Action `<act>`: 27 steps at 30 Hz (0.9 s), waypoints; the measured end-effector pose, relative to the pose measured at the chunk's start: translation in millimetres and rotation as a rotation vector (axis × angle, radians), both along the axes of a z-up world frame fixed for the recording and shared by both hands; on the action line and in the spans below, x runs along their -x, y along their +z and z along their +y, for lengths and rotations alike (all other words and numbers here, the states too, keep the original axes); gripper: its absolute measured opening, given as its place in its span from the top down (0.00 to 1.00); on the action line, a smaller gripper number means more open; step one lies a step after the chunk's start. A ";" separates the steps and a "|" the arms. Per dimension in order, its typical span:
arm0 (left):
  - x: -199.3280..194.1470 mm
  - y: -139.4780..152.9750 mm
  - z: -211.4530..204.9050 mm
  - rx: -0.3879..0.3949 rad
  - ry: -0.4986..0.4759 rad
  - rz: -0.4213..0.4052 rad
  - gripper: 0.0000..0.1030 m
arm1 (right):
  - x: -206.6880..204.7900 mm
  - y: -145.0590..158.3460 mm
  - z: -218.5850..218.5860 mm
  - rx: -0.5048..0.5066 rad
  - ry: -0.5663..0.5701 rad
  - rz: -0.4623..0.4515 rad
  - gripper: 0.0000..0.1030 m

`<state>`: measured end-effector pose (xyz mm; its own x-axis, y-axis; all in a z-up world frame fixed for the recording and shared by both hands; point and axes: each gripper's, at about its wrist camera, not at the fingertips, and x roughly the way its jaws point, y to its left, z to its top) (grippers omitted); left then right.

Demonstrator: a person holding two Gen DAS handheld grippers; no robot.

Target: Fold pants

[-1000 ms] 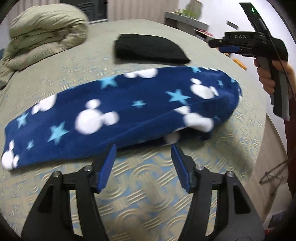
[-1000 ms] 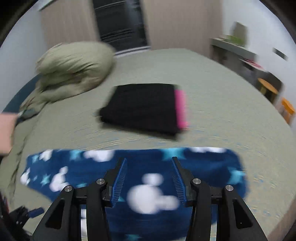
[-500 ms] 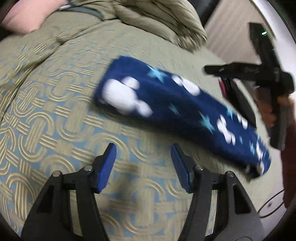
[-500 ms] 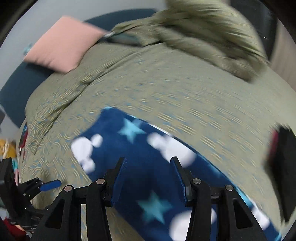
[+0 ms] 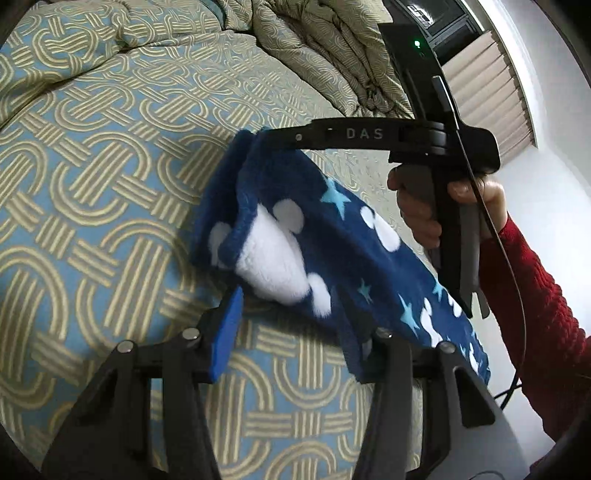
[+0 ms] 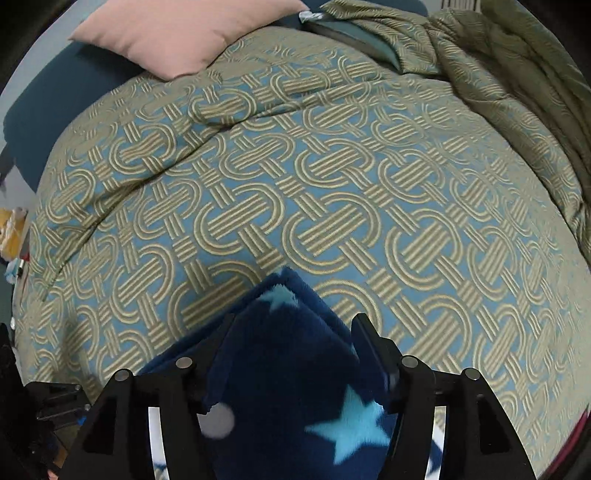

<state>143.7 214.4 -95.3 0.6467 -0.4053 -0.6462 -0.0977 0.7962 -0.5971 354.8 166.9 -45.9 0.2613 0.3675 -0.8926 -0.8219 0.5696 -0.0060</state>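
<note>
Lying folded long on the bed (image 6: 295, 177), the blue pants (image 5: 332, 236) have white shapes and stars. The left tool (image 5: 286, 325) is closing around their near edge. The right tool (image 6: 291, 354) is opening, with the pants' end between its jaws. A crumpled blanket (image 6: 524, 74) and pink pillow (image 6: 177, 33) sit farther back.

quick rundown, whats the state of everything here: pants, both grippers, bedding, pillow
pants: blue fleece, folded lengthwise, lying on the bedspread, one end between both grippers
left gripper: jaws closing around the pants' near corner
right gripper: jaws opening, pants end between them
bedspread: spread out, slightly wrinkled
duvet: bunched in a heap
pink pillow: lying at the bed's far edge
</note>
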 end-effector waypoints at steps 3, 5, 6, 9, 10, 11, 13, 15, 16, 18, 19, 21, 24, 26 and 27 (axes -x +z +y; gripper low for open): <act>-7.3 -1.6 3.7 0.036 0.024 -0.008 0.81 | -4.7 -8.3 -0.2 -0.016 0.004 0.035 0.76; -8.9 -1.0 8.8 0.061 0.034 -0.019 0.93 | -6.2 -11.6 0.6 -0.006 -0.010 0.038 0.96; -9.3 1.7 10.9 0.072 0.039 -0.036 0.93 | -4.1 -8.7 -0.8 -0.025 -0.003 0.027 0.97; -8.4 15.0 10.5 0.048 0.033 -0.090 0.93 | 0.9 8.2 -6.3 -0.078 -0.006 -0.001 0.97; -8.4 18.7 9.5 0.032 0.036 -0.098 0.93 | 1.3 16.2 -8.5 -0.101 -0.010 -0.014 0.97; -9.1 21.2 9.0 0.014 0.044 -0.102 0.93 | 0.0 25.0 -10.6 -0.127 -0.021 -0.026 0.97; -11.9 20.2 10.3 -0.005 0.053 -0.092 0.93 | -6.2 35.4 -10.5 -0.152 -0.032 -0.035 0.97; -14.9 12.0 13.9 -0.029 0.077 -0.048 0.93 | -14.3 30.9 -5.0 -0.143 -0.039 -0.030 0.97; -15.5 7.7 15.5 -0.041 0.092 -0.028 0.92 | -18.7 24.5 -0.9 -0.139 -0.038 -0.029 0.97; -11.9 -0.1 18.9 -0.055 0.113 -0.003 0.90 | -24.3 14.0 4.8 -0.127 -0.035 -0.027 0.93; -8.0 -2.1 20.5 -0.053 0.122 0.005 0.88 | -26.7 5.9 7.7 -0.109 -0.032 -0.005 0.85; -1.2 -1.0 20.5 -0.060 0.124 0.010 0.78 | -28.3 -9.6 14.0 -0.039 -0.043 0.022 0.77; 12.4 7.0 19.2 -0.138 0.135 0.016 0.36 | -25.9 -5.8 3.5 -0.057 -0.059 0.020 0.75; 17.1 8.0 21.1 -0.120 0.127 0.010 0.36 | -24.2 4.7 -10.1 -0.067 -0.076 -0.001 0.72; 15.3 6.0 21.7 -0.079 0.114 0.017 0.36 | -23.5 8.6 -16.1 -0.067 -0.077 -0.012 0.67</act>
<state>128.4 236.1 -89.2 0.6744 -0.2773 -0.6843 -0.1993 0.8241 -0.5303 378.4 150.8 -37.3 0.3012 0.4052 -0.8632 -0.7760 0.6302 0.0250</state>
